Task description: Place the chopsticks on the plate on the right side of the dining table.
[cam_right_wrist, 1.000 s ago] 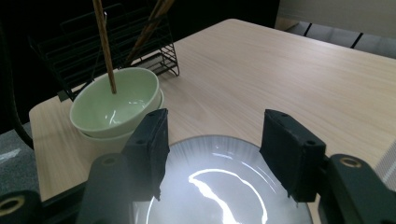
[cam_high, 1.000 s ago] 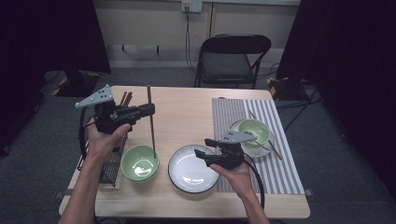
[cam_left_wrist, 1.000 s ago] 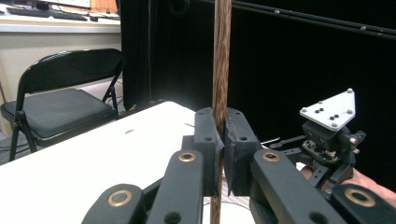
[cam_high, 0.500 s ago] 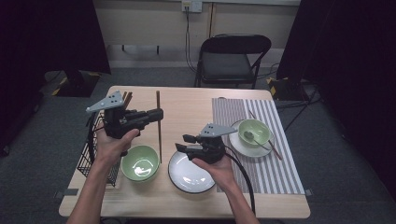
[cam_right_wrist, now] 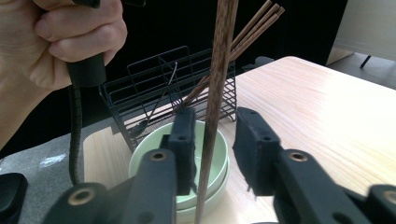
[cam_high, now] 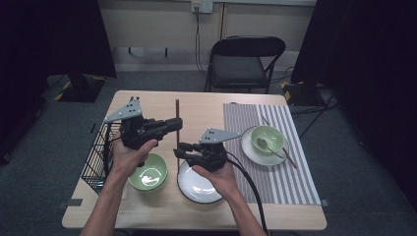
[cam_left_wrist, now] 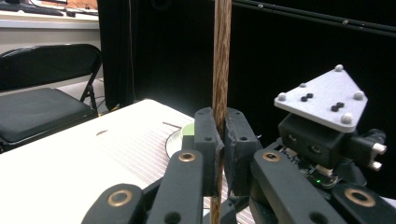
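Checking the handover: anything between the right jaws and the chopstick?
Nothing visible. The chopstick, clamped in the left gripper, already stands in the gap of the right gripper, whose jaws have just been closing; it sits close to one jaw, with a gap to the other.

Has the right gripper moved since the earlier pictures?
Yes. The right gripper moved left, away from the striped placemat and across the white plate, toward the chopstick; its jaws have been closing.
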Tool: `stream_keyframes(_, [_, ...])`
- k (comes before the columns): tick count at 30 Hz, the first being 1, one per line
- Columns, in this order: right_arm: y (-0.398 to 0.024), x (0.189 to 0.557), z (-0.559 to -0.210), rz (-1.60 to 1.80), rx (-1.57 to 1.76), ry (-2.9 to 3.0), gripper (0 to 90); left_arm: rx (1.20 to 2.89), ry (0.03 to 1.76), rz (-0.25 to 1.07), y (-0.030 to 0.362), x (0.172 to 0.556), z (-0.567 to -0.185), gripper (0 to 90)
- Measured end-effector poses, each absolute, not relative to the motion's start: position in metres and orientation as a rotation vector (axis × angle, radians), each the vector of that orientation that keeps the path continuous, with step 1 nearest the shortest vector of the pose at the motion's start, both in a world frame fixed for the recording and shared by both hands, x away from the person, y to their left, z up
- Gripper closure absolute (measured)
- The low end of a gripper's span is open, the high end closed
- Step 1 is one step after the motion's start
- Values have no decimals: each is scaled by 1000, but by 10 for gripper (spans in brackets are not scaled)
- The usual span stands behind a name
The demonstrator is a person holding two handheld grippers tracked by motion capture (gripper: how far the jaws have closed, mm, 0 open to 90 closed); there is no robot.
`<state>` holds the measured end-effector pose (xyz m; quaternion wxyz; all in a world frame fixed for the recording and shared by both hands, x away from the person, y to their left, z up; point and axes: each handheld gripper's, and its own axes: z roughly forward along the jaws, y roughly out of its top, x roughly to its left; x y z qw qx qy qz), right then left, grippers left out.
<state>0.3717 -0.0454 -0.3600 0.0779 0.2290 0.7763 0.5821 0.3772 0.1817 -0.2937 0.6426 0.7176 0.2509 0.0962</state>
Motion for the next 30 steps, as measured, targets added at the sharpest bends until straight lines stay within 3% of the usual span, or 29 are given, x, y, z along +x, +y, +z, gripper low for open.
stream_keyframes(4, [-44, 372, -362, 1738, 676, 2332, 830, 1631, 578, 216, 183, 378, -294, 853])
stream_keyframes(7, [-45, 371, -362, 1738, 677, 2327, 850, 1620, 579, 195, 189, 380, -297, 852])
stream_keyframes(21, [-56, 374, -360, 1748, 698, 2322, 854, 1665, 593, 174, 179, 380, -315, 769])
stream_keyframes(25, [-56, 373, -360, 1756, 695, 2318, 848, 1668, 585, 138, 176, 381, -320, 851])
stream_keyframes(30, [-57, 372, -363, 1762, 690, 2320, 803, 1651, 578, 155, 177, 380, -312, 853])
